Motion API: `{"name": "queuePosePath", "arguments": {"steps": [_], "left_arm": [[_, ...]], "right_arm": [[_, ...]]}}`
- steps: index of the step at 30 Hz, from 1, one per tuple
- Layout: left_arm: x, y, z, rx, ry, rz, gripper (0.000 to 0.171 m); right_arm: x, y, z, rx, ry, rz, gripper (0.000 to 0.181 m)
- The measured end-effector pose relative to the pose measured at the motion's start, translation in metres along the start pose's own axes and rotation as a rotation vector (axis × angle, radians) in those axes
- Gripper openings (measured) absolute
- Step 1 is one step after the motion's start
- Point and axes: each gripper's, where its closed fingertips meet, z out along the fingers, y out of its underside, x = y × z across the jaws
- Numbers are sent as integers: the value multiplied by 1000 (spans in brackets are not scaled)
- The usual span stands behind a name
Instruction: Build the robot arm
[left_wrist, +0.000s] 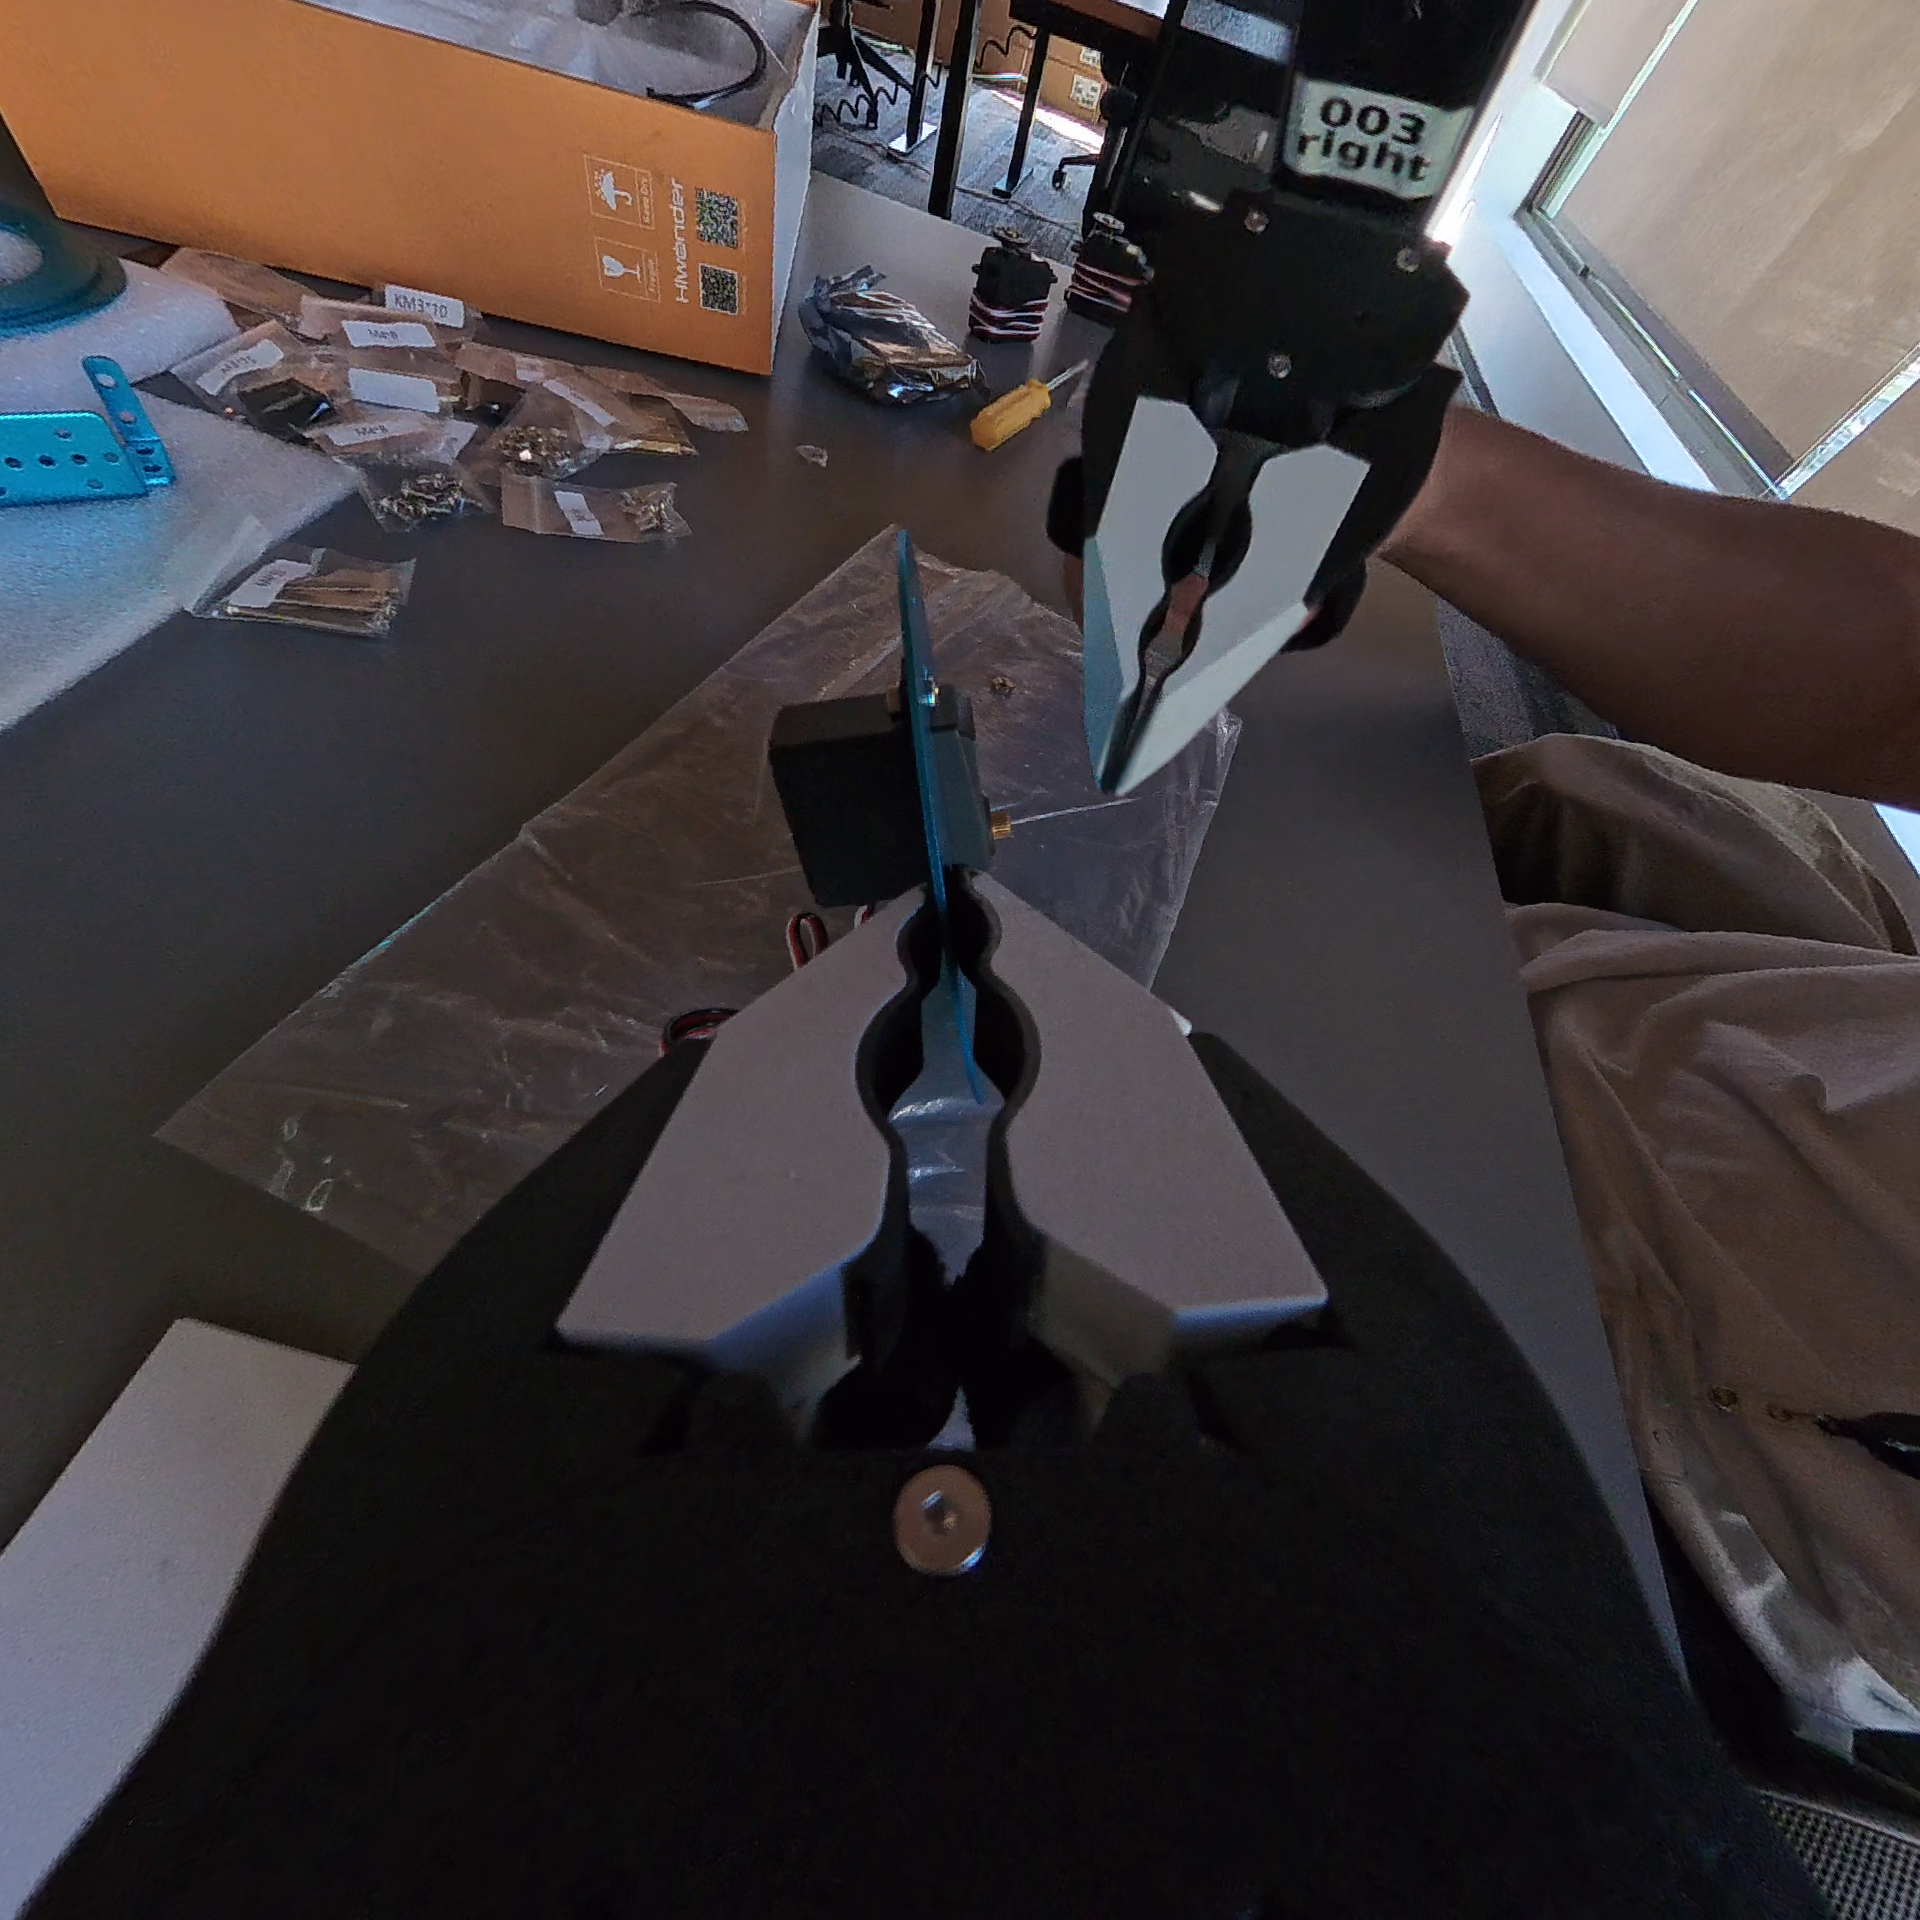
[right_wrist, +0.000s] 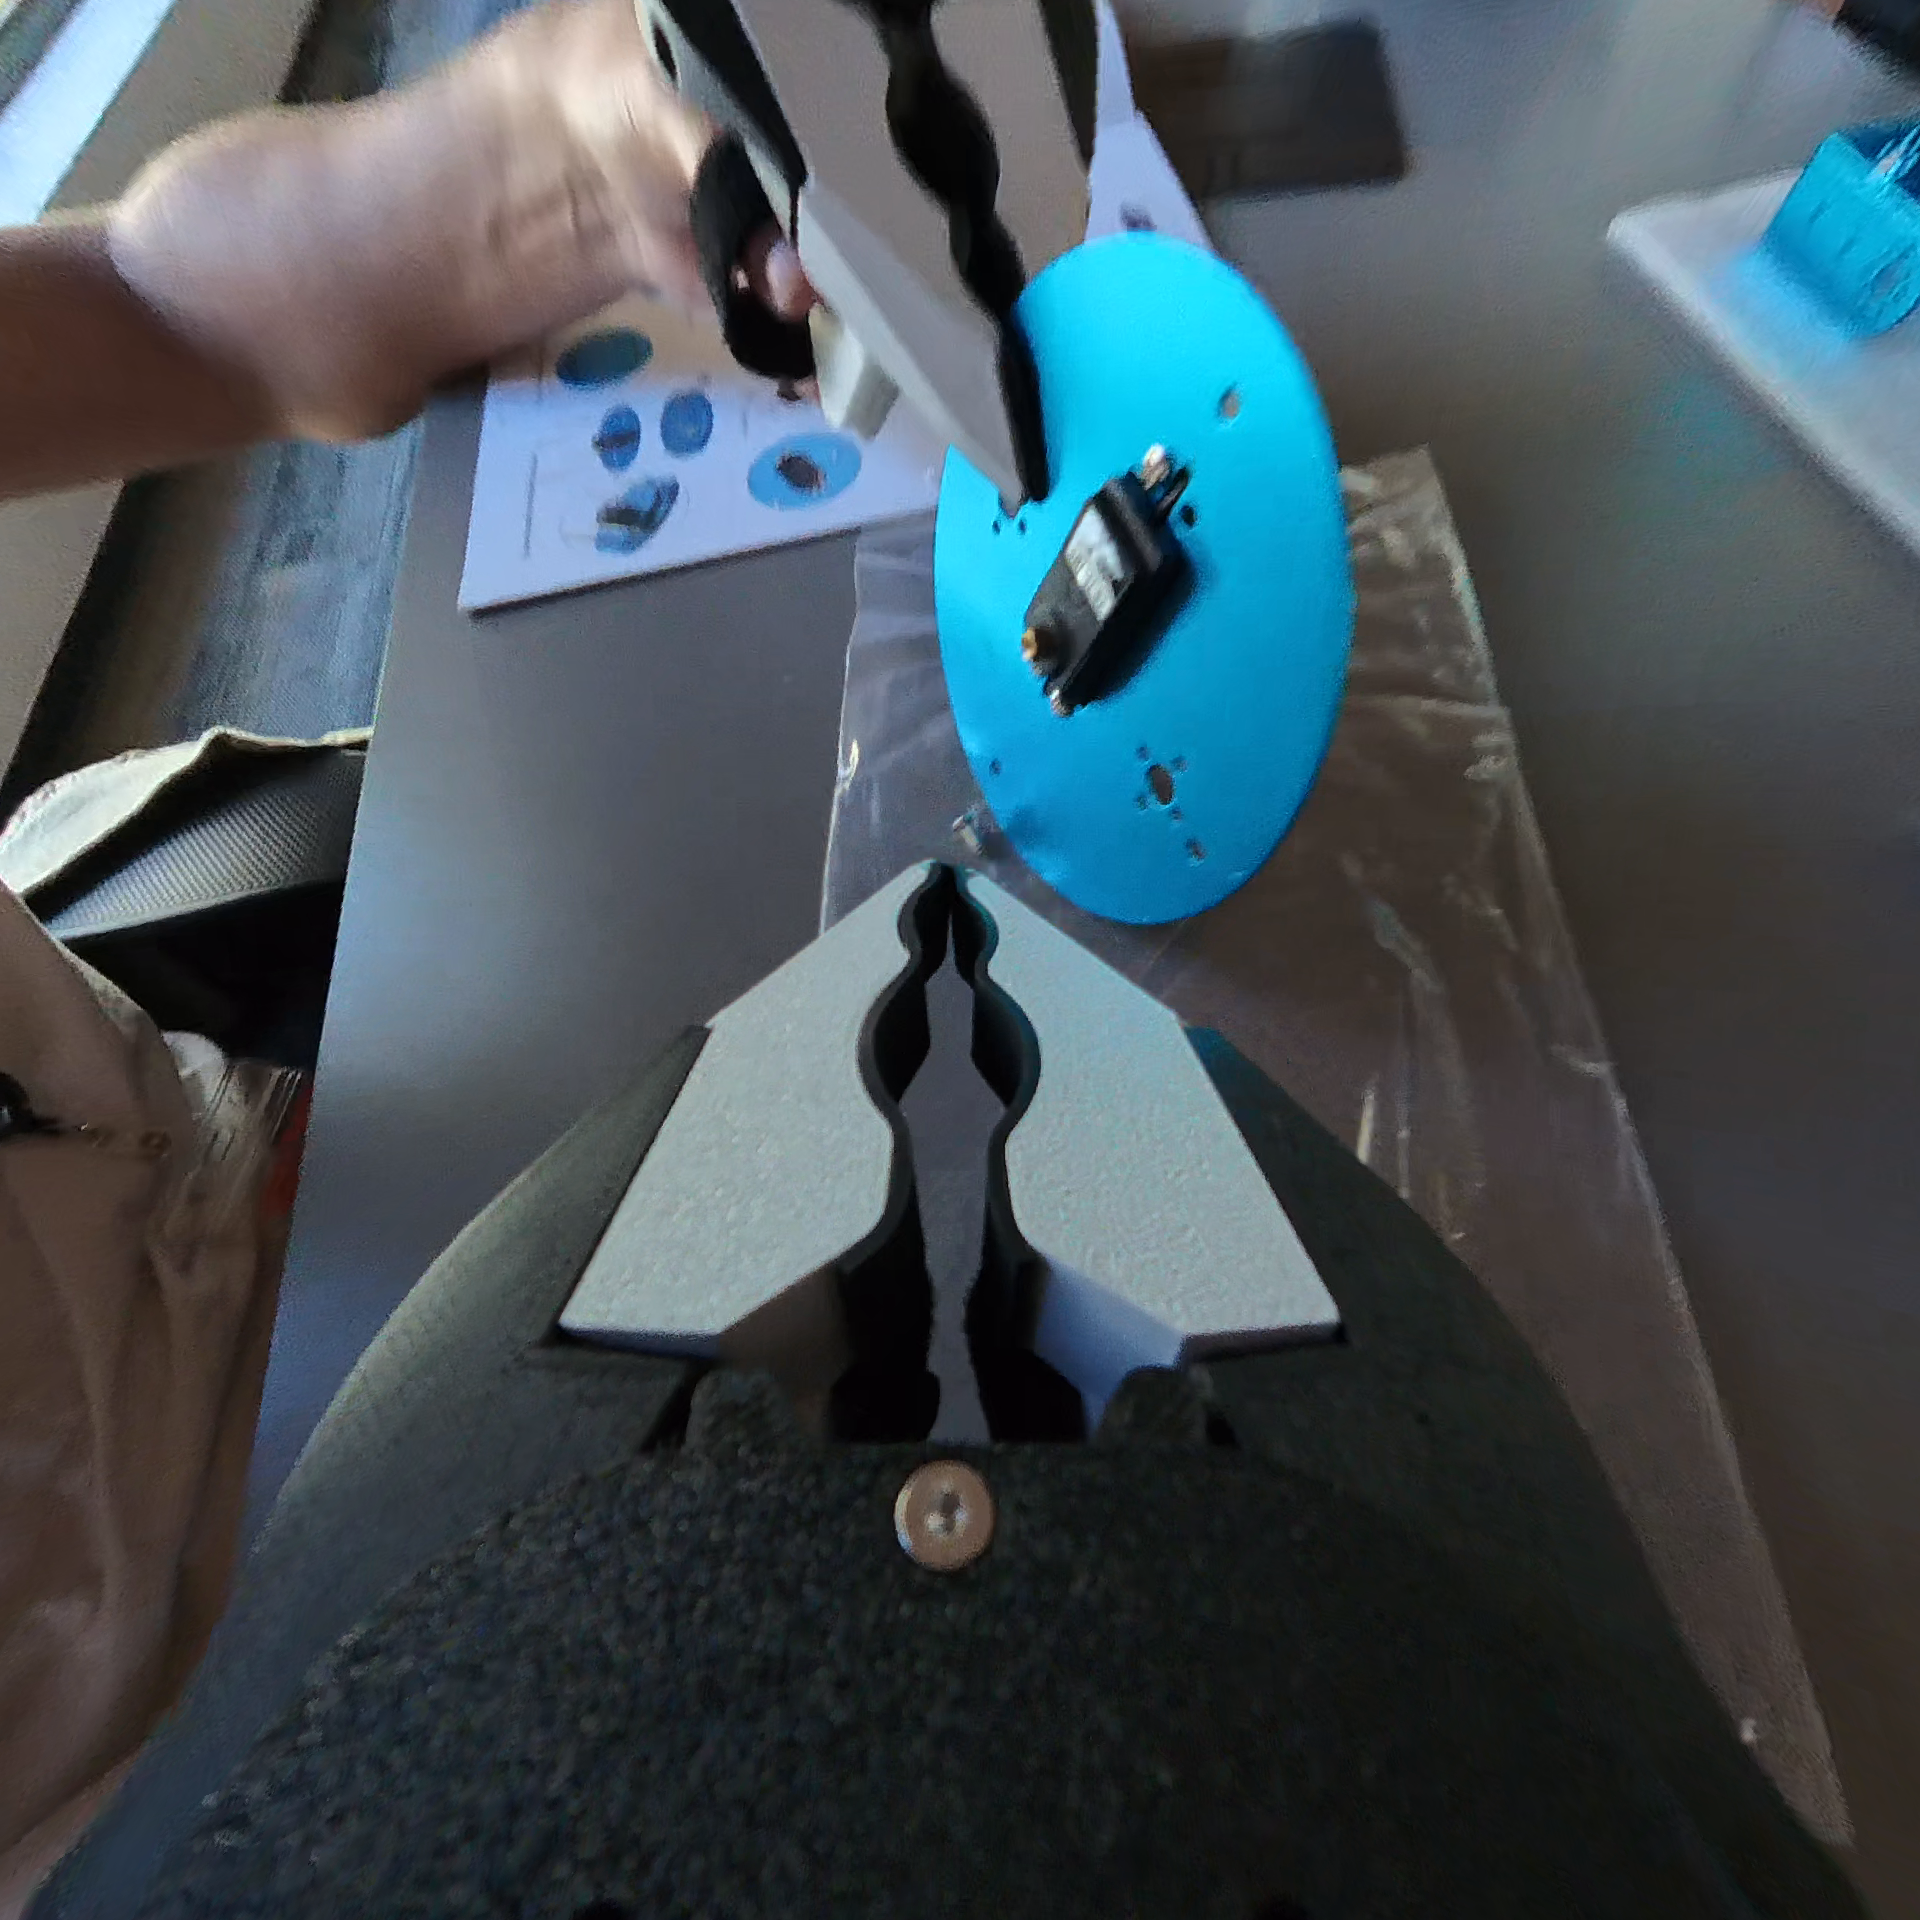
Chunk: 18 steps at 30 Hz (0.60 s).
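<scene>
The left claw (left_wrist: 961, 894) is clamped on the rim of a thin blue metal disc (right_wrist: 1153, 561), flat and round, drilled with small holes and one oval slot – in the left wrist view the disc (left_wrist: 920, 665) shows edge-on, standing upright above the tabletop (left_wrist: 520, 727). A boxy black servo (right_wrist: 1107, 571) sits bolted through the disc's middle, its body sticking out on the far side in the left wrist view (left_wrist: 847, 800), with a small brass stud at one end. The right claw (right_wrist: 948, 883) hangs just beside the disc's lower edge, not touching it, its grey wedge-shaped fingers (right_wrist: 790, 1122) pressed together at the tips with nothing between them; their inner edges are wavy and black-lined. Beneath both lies a crinkled clear plastic bag (right_wrist: 1455, 935) on the smooth dark grey tabletop. A white printed sheet (right_wrist: 623, 488) with blue pictures lies flat beyond the bag. Farther off sit an orange cardboard box (left_wrist: 416, 177), small clear packets of screws (left_wrist: 436, 416), a yellow-handled screwdriver (left_wrist: 1013, 416) and a blue perforated bracket (left_wrist: 73, 447) on white foam
</scene>
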Motion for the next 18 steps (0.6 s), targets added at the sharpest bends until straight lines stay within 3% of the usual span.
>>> {"name": "queuePosePath", "arguments": {"steps": [3, 5, 7, 11, 18], "left_arm": [[-1, 0, 0, 2, -5, -4, 1], [-4, -1, -1, 6, -25, -3, 1], [-7, -2, -4, 7, -41, 1, 0], [-10, -3, -8, -1, -48, -16, 0], [-10, -4, -10, -1, -44, -16, 0]], "right_arm": [[-9, 11, 17, -117, 80, -7, 10], [-13, 8, 29, -137, 157, -24, 11], [-20, 8, 39, -155, 186, -36, 24], [-6, 15, 49, -213, 286, -48, 11], [14, 7, 56, -208, 343, -24, 12]]}}
